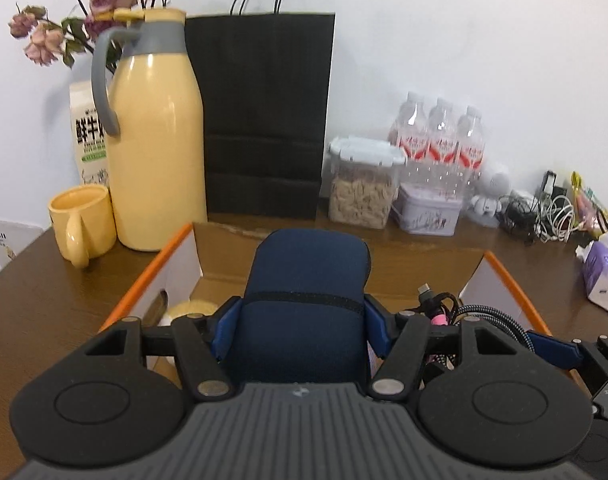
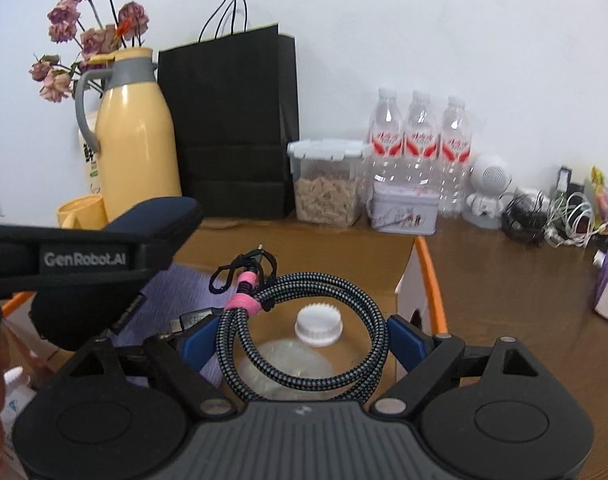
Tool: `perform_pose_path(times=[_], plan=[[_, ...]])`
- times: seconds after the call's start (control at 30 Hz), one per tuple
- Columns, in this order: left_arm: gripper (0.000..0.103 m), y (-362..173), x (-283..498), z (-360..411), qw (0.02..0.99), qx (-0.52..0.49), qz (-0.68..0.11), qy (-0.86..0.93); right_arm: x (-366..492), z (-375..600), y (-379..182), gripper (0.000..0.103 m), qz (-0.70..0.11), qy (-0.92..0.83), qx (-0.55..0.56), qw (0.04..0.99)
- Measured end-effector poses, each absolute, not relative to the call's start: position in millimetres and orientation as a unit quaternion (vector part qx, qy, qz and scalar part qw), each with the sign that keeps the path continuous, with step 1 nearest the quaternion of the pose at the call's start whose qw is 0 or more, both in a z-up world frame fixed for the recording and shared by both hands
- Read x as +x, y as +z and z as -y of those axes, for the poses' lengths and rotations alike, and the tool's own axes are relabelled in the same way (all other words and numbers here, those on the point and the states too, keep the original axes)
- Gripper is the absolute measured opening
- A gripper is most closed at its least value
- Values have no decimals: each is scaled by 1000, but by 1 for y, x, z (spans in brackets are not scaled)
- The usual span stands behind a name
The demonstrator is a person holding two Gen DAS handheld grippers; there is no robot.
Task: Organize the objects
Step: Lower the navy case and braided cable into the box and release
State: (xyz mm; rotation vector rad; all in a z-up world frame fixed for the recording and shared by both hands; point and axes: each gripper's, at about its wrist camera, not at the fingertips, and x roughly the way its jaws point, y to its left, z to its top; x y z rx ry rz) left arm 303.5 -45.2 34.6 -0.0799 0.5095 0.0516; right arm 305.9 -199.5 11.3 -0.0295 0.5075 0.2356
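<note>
My left gripper (image 1: 302, 314) is shut on a dark blue zip case (image 1: 307, 280), which stands up between the blue fingers (image 1: 226, 324) over an open cardboard box with orange edges (image 1: 160, 264). In the right wrist view the same case (image 2: 156, 216) sticks out of the left gripper's black body at the left. My right gripper (image 2: 304, 338) is shut on a coiled black-and-white braided cable (image 2: 367, 308) bound with a pink tie, above the box (image 2: 431, 280). Below the coil a clear bottle with a white cap (image 2: 317, 326) lies in the box, next to a lilac item (image 2: 184, 284).
Along the wall stand dried flowers, a milk carton (image 1: 88, 132), a yellow jug (image 1: 156, 140), a yellow mug (image 1: 82, 220), a black paper bag (image 1: 264, 120), a clear snack container (image 1: 361, 184), a tin (image 1: 427, 212) and three water bottles (image 1: 439, 136). Tangled cables (image 1: 543, 212) and a tissue pack (image 1: 603, 276) lie right.
</note>
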Motion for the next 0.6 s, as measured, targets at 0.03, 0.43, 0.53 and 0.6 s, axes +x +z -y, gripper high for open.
perform_pose_path(times=[0.03, 0.43, 0.53, 0.6], plan=[[64, 34, 303, 45, 967, -39, -252, 28, 306, 199, 10, 88, -253, 118, -16, 960], [103, 40, 284, 45, 975, -23, -216, 35, 298, 204, 11, 103, -246, 122, -4, 961], [103, 41, 282, 46, 976, -22, -215, 32, 297, 205, 12, 103, -245, 123, -2, 962], [103, 42, 282, 47, 976, -21, -215, 34, 296, 205, 13, 103, -243, 121, -2, 962]])
